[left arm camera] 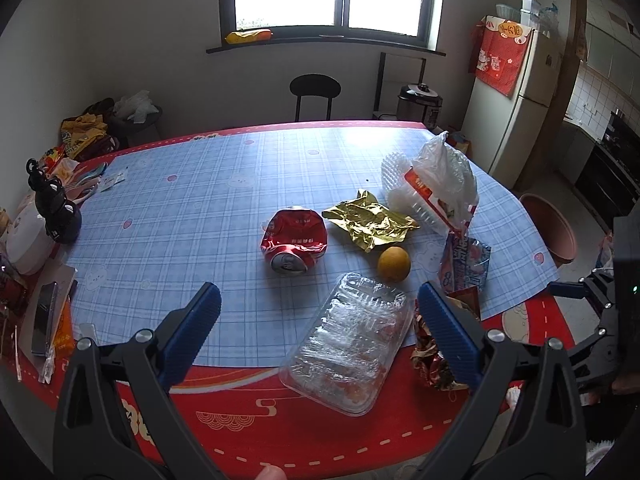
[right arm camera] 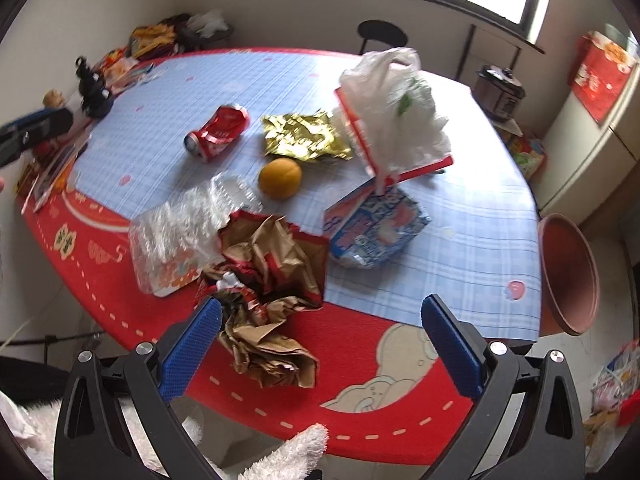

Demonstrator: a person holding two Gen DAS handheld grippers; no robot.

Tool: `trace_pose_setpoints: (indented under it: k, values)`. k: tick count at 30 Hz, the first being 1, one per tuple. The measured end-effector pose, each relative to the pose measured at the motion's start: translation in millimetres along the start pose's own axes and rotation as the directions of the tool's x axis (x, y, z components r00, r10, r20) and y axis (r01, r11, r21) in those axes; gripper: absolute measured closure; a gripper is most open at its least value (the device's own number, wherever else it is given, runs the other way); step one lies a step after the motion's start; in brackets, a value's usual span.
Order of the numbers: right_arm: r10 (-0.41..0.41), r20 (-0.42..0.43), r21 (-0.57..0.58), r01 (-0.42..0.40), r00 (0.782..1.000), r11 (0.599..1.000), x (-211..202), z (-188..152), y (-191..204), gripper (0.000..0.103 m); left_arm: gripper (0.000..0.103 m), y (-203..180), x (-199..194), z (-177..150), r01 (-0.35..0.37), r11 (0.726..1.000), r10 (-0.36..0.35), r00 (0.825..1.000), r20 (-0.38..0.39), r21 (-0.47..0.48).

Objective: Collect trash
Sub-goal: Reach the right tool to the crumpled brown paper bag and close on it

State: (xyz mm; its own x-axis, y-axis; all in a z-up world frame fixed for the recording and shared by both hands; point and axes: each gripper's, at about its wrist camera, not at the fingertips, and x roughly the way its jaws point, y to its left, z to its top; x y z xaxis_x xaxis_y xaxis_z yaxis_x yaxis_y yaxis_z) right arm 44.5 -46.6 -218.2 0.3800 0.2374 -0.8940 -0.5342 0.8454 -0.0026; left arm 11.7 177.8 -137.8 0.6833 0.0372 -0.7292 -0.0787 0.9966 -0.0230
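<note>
Blue-padded left gripper [left arm camera: 320, 300] spread wide, holding nothing, hovering over near edge of table [left arm camera: 180, 208]; clear plastic tray [left arm camera: 352, 344] lying between the pads, no contact visible. Right gripper [right arm camera: 320, 316] likewise spread wide and unloaded, left pad just beside crumpled brown paper bag [right arm camera: 272, 300] (touching or not: cannot tell). Crushed red can [left arm camera: 294, 242] on its side at table centre, gold foil wrapper [left arm camera: 370, 222] to its right, orange [left arm camera: 394, 264] near side of foil. White plastic bag [left arm camera: 444, 176] with red-trimmed box far right, blue snack packet [right arm camera: 376, 228] just near of it. Brown paper bag overlapping right end of clear tray, both straddling blue checked cloth and red border. Terracotta basin [right arm camera: 568, 276] off table's right edge. Black figurine [left arm camera: 54, 208] among clutter at far left.
</note>
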Motion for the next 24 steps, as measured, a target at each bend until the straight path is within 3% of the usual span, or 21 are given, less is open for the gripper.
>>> trace_pose_setpoints:
  k: [4, 9, 14, 17, 20, 24]
  values:
    - [0.03, -0.093, 0.021, -0.028, 0.995, 0.999, 34, -7, 21, 0.004, 0.006, 11, 18, -6, 0.03, 0.999, -0.03, 0.999, -0.038, 0.021]
    - [0.009, -0.179, 0.036, -0.003, 0.984, 0.999, 72, -17, 37, 0.004, 0.006, 22, 39, -14, 0.052, 0.998, -0.049, 0.995, -0.082, 0.046]
    - [0.002, -0.21, 0.064, 0.012, 0.978, 0.998, 91, -15, 40, 0.006, 0.006, 36, 52, -23, 0.086, 0.996, -0.083, 0.989, -0.121, 0.015]
    - [0.025, -0.235, 0.072, -0.008, 0.972, 0.997, 97, -14, 41, 0.019, 0.008, 43, 62, -28, 0.096, 0.995, -0.094, 0.985, -0.143, 0.004]
    - [0.062, -0.236, 0.076, -0.045, 0.97, 0.996, 94, -12, 42, 0.04, 0.01, 45, 69, -33, 0.116, 0.993, -0.116, 0.98, -0.161, -0.009]
    - [0.09, -0.21, 0.085, -0.073, 0.973, 0.994, 81, -10, 41, 0.045, 0.012, 41, 78, -36, 0.143, 0.99, -0.14, 0.973, -0.184, -0.001]
